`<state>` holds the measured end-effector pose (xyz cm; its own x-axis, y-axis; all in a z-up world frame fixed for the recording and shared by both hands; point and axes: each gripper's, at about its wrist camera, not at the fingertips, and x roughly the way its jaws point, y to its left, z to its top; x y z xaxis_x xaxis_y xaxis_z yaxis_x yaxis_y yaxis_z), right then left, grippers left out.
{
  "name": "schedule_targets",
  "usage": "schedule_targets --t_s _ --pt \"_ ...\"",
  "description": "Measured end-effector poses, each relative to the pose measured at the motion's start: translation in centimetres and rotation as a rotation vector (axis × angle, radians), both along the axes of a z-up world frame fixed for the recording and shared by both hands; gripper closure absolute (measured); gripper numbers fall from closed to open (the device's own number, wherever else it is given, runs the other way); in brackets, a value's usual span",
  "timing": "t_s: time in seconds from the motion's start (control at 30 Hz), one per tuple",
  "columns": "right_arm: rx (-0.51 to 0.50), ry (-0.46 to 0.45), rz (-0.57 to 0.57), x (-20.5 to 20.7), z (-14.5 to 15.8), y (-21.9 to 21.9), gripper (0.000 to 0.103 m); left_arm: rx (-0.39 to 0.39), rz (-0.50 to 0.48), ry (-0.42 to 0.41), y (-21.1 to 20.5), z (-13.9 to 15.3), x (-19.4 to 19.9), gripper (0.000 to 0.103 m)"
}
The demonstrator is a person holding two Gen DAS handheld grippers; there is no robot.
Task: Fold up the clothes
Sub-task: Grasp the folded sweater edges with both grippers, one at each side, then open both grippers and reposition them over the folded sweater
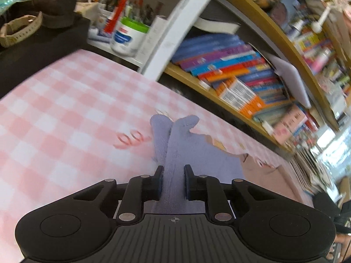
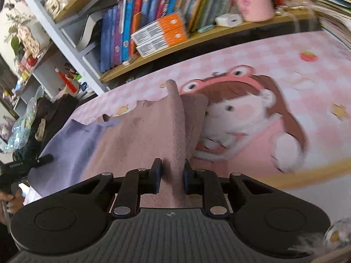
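Pink checked table mat (image 1: pixel 65 109) across the whole work surface, printed with a cartoon child in a frog hood (image 2: pixel 237 114) on the right-hand part and a small strawberry (image 2: pixel 308 56) near the far edge. Behind it, wooden shelves (image 1: pixel 219 100) packed with bright books (image 1: pixel 230 65), two orange boxes (image 2: pixel 162 35) lying flat among them, a pink tub (image 2: pixel 254 4) farther along. White shelf upright (image 1: pixel 175 28) between books and a tray of pens and brushes. At the far left, a white jar with a green lid (image 1: pixel 129 37), a dark cloth heap with a beige strap (image 1: pixel 19 30) on it.

On the mat, a soft cloth (image 2: pixel 136 135), lilac at the left end and dusty pink at the right, spread flat in its middle and lifted at both near corners. Far edge of the cloth wavy, lying against the mat print.

Left gripper (image 1: pixel 173 182) pinching the lilac corner: a ridge of fabric standing up between the pads, running forward and ending in two loose flaps above the mat. Right gripper (image 2: pixel 172 176) pinching the pink corner likewise, fabric pulled up into a tall fold between the pads, its tip curling over toward the frog hood. Both pairs of jaws nearly together, only cloth in the gap.

In the right wrist view, at the left edge, a hand (image 2: pixel 11 199) on a black handle beside the lilac end. Strong motion blur over shelves and mat edges in both views.
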<state>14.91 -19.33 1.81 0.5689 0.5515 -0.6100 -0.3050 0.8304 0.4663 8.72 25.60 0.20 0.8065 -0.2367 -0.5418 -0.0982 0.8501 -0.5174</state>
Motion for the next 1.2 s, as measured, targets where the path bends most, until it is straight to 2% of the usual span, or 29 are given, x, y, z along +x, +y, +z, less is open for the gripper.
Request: schedule_targets --t_s 0.27,0.47,0.67,0.77,0.8,0.87,0.93,0.97,1.07,1.13,1.2 --pt "0.001 0.004 0.038 3.8 -0.5 3.1 0.085 -0.027 0.047 -0.018 2.6 -0.4 2.0 0.086" --pt "0.011 -0.018 0.060 4.5 -1.0 3.4 0.085 -0.027 0.061 -0.002 3.5 -1.4 2.5 0.086" --pt "0.015 -0.038 0.085 4.4 -1.4 3.2 0.080 0.008 0.072 -0.007 3.2 -1.5 2.3 0.083" --pt "0.005 -0.051 0.092 4.3 -1.4 3.1 0.077 0.051 0.087 -0.017 3.0 -1.0 1.8 0.080" --pt "-0.001 -0.058 0.096 4.1 -1.4 3.1 0.073 0.061 0.097 -0.030 3.1 -0.7 1.3 0.080" --pt "-0.021 -0.076 0.113 3.9 -1.1 2.7 0.072 0.104 0.133 -0.067 3.4 0.5 -0.2 0.079" --pt "-0.062 -0.134 0.132 3.1 -0.3 2.2 0.072 0.176 0.173 -0.103 3.6 1.9 -2.0 0.079" --pt "-0.092 -0.178 0.146 2.6 0.3 2.0 0.072 0.236 0.187 -0.111 3.5 2.9 -3.0 0.077" --pt "-0.168 -0.310 0.198 0.5 1.5 1.8 0.064 0.338 0.199 -0.132 2.4 4.7 -5.7 0.067" --pt "-0.180 -0.364 0.230 -0.8 1.8 1.6 0.061 0.342 0.188 -0.139 1.5 5.3 -7.3 0.064" --pt "-0.171 -0.393 0.253 -1.7 1.7 1.6 0.060 0.314 0.174 -0.138 0.2 5.5 -8.4 0.047"
